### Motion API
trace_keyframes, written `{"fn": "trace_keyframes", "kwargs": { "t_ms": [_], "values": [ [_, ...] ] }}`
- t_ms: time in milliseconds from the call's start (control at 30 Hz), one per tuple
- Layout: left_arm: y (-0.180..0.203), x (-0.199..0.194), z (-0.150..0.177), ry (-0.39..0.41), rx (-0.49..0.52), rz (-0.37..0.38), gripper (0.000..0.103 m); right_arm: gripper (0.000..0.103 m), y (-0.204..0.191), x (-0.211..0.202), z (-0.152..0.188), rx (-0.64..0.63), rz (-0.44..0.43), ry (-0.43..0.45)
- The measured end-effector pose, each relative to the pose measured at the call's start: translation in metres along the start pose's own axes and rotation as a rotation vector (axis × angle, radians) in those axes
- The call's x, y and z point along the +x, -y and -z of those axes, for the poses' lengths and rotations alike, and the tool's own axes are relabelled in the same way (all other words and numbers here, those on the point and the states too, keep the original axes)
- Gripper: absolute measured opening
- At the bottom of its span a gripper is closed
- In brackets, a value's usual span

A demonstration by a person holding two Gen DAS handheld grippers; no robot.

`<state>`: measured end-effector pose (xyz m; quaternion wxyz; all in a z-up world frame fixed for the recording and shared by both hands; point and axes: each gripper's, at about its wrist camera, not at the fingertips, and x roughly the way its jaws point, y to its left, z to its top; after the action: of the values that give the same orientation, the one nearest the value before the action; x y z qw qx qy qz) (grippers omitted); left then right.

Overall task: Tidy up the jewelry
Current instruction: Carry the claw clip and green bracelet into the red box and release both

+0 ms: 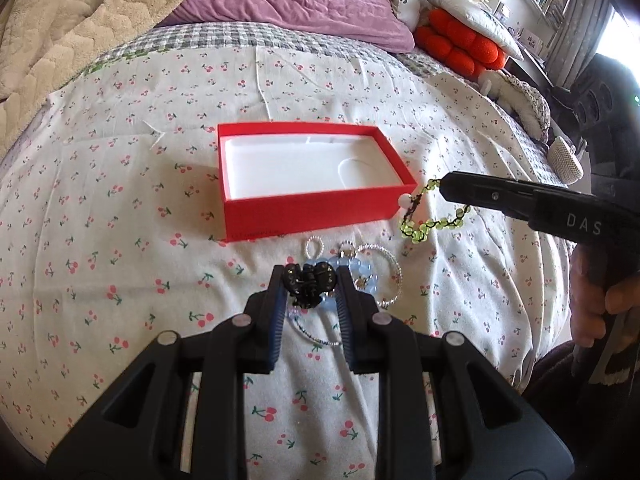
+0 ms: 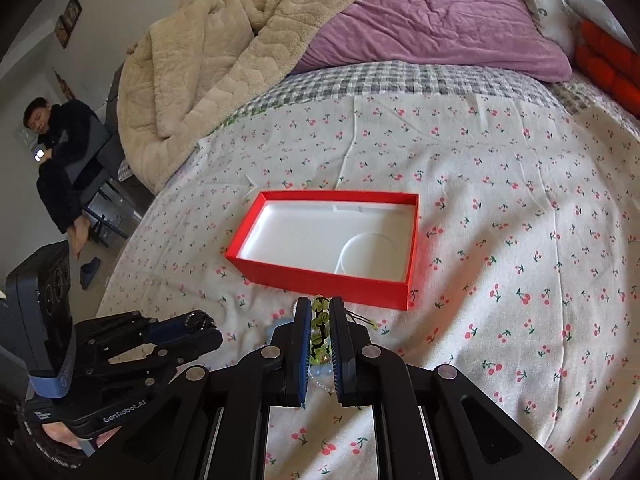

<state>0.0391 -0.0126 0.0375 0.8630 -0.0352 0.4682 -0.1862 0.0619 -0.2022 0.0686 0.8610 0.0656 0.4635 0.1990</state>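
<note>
While both tools hang over the bed, the lines below tell how things lie.

Left tool (image 1: 309,280): narrowed onto a black clip (image 1: 308,286), which sits pinched between its tips, clear of the sheet; no gap shows at either pad.

Right tool (image 2: 320,312): almost fully closed on a green bead bracelet (image 1: 432,216); part of the strand is trapped between the pads, the rest hangs in a loop below and beside the tip.

Box (image 1: 308,172): red, open, white-lined, nothing in it; it lies just ahead of both tools, its near corner close to the right tool's tip.

Why held so: each piece is gripped at one small point, probably so that it can be carried over the box wall and dropped in without dragging on the sheet.

Remaining jewelry (image 1: 360,268): a blue bead piece, pearl rings and a sparkly hoop lie on the bed (image 1: 120,200) just beyond and under the left tool's tips, short of the box.

Progress: early, I judge, since the box holds nothing.

Risk: the hanging loop may catch on the box rim.
</note>
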Motion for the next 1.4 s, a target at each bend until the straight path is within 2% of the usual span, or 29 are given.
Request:
{"fn": "trace_keyframes", "kwargs": {
  "t_ms": [267, 467, 767, 933, 1200, 1267, 1333, 1400],
  "values": [
    [-0.006, 0.001, -0.045, 0.03, 0.055, -0.051, 0.026, 0.009, -0.011, -0.011, -0.041, -0.003, 0.005, 0.058],
    [-0.009, 0.021, -0.061, 0.052, 0.093, -0.037, 0.026, 0.009, -0.02, 0.006, -0.063, -0.017, -0.026, 0.079],
    [-0.023, 0.058, -0.068, 0.025, 0.111, -0.009, 0.026, 0.009, 0.0, 0.052, -0.071, 0.036, -0.052, 0.015],
    [-0.03, 0.077, -0.071, -0.012, 0.117, -0.037, 0.026, 0.009, 0.019, 0.071, -0.067, 0.054, -0.012, -0.032],
    [-0.027, 0.083, -0.074, -0.016, 0.12, -0.046, 0.026, 0.01, 0.038, 0.084, -0.062, 0.056, 0.035, -0.068],
    [-0.026, 0.082, -0.075, -0.012, 0.125, -0.038, 0.028, 0.017, 0.039, 0.084, -0.062, 0.058, 0.033, -0.072],
    [-0.023, 0.077, -0.074, -0.004, 0.133, -0.033, 0.043, 0.017, 0.04, 0.083, -0.062, 0.058, 0.032, -0.088],
    [-0.02, 0.07, -0.073, 0.016, 0.138, -0.032, 0.053, 0.021, 0.04, 0.078, -0.061, 0.055, 0.036, -0.083]
  ]
}}
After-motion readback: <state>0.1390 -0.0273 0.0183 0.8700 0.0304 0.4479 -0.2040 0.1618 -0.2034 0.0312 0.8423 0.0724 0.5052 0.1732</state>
